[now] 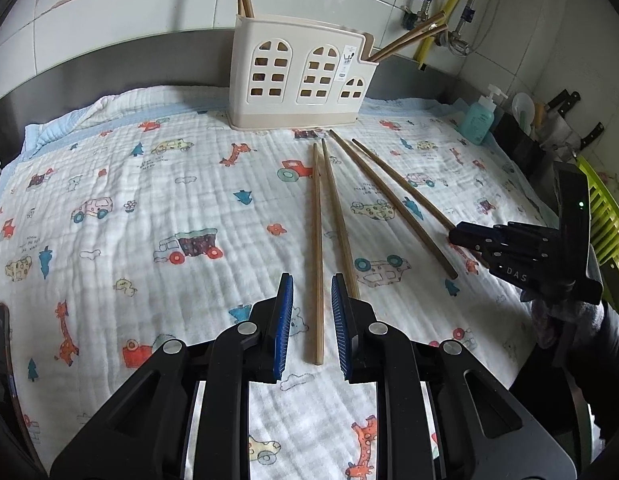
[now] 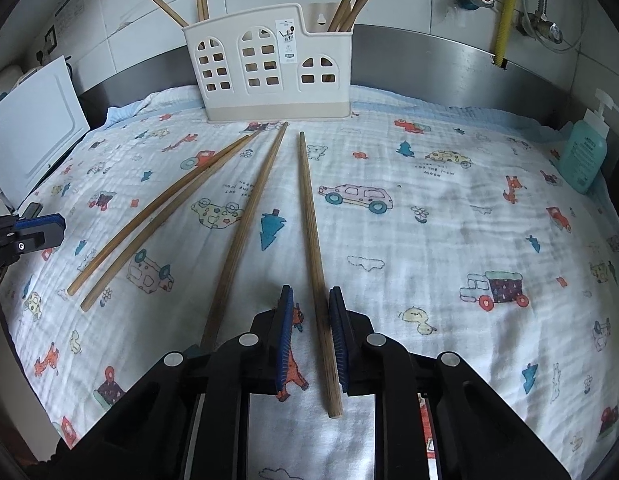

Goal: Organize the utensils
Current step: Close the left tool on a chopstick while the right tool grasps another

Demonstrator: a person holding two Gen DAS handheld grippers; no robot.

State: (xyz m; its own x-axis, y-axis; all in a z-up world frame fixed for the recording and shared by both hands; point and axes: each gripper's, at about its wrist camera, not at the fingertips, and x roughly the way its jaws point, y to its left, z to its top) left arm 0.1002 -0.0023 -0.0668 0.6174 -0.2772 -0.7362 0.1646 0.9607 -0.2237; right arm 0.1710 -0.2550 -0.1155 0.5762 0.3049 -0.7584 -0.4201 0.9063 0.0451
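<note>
Several wooden chopsticks lie on a printed cloth [image 1: 109, 168] in front of a cream utensil holder [image 1: 301, 80], also in the right wrist view [image 2: 273, 68], with more chopsticks standing in it. My left gripper [image 1: 312, 280] is open, its blue pads straddling the leftmost chopstick [image 1: 317, 248] near its end. My right gripper [image 2: 311, 292] is open, straddling the rightmost chopstick [image 2: 315, 264]. The right gripper also shows at the right of the left wrist view [image 1: 509, 248], and the left gripper at the left edge of the right wrist view [image 2: 25, 232].
A teal soap bottle [image 1: 479, 116] stands at the cloth's right edge, with knives and a green rack [image 1: 605, 216] beyond. A white board [image 2: 33, 132] leans at the left. A tiled wall with pipes [image 2: 505, 8] is behind.
</note>
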